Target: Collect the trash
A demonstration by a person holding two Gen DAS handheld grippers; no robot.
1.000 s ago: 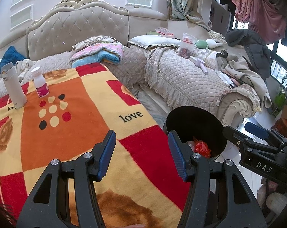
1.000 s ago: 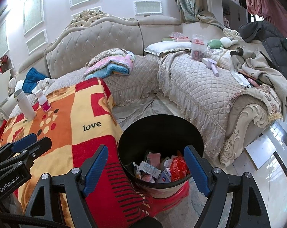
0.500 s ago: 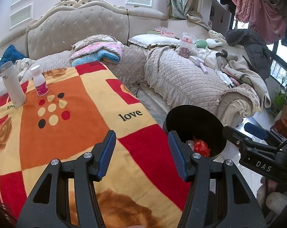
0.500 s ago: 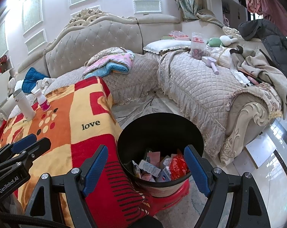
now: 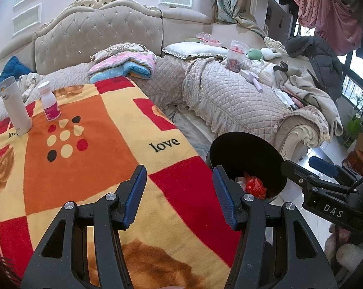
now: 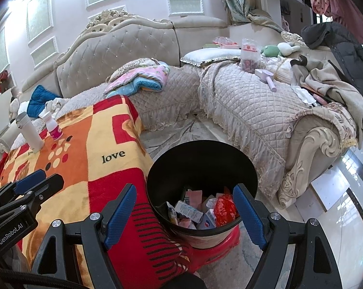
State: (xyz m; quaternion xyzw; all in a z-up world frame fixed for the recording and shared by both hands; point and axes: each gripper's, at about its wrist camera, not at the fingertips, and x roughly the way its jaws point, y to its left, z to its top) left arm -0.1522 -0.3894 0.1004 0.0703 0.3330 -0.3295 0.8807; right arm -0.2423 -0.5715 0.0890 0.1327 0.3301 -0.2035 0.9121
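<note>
Trash [image 6: 200, 213] lies piled in the black bin [image 6: 203, 159] at lower centre of the right view, beside the blanket [image 5: 85, 159], probably placed there for a short drop. The right gripper [image 6: 185, 213] hangs released and empty above the bin. The left gripper [image 5: 180, 196], released and empty, hovers over the blanket at lower centre.
</note>
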